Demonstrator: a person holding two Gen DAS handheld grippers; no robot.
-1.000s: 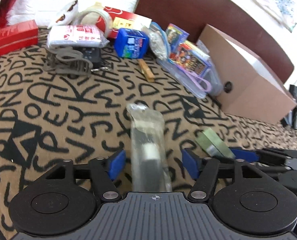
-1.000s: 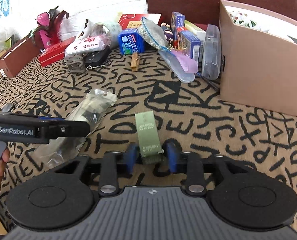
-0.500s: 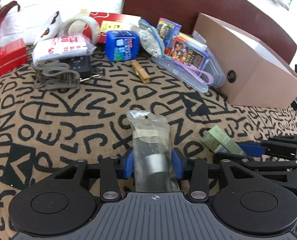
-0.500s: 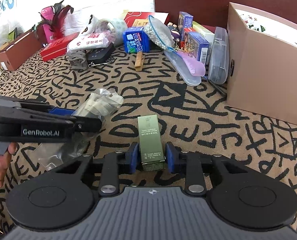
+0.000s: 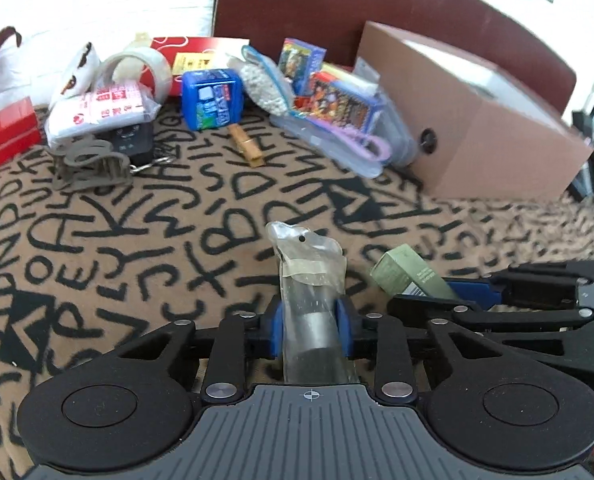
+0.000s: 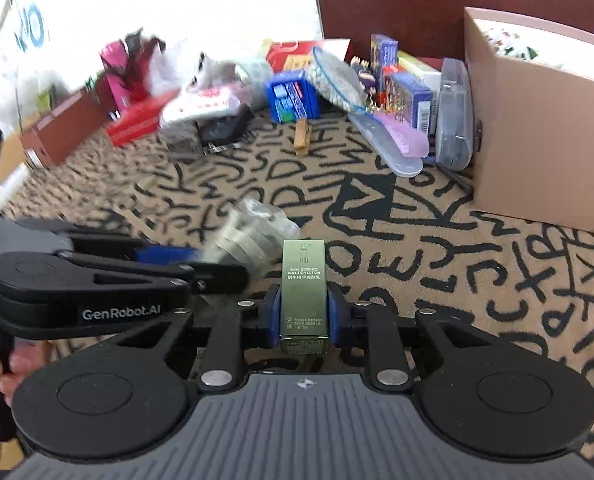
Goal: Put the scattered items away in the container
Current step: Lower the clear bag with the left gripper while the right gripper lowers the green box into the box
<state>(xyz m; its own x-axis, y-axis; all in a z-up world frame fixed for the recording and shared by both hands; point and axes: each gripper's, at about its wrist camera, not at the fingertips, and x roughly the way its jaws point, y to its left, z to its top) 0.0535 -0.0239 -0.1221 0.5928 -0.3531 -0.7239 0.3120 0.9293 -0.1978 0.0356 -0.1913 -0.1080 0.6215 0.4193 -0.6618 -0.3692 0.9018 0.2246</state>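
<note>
The left gripper (image 5: 311,330) has just been closing, and its 2 blue pads now press on either side of a clear plastic packet (image 5: 311,280) with a grey cylinder inside. The packet runs forward between the jaws, its taped, crumpled top sticking out past the fingertips over the letter-patterned cloth (image 5: 137,240).

The right gripper (image 6: 303,316) has also just been closing, and its blue pads clamp the lower half of a small green lotion box (image 6: 304,280), which stands lengthwise between the jaws with its printed face up and its upper end reaching beyond the fingertips. In the left wrist view the same box (image 5: 407,272) shows just right of the packet, held by the other tool.

The cardboard box (image 6: 545,128) stands open at the right, well apart from both held items. Just beside its left wall lie a clear case (image 6: 453,116) and a pink comb (image 6: 401,140); a wooden clothespin (image 5: 247,146) and a blue tin (image 5: 211,98) lie farther left.
</note>
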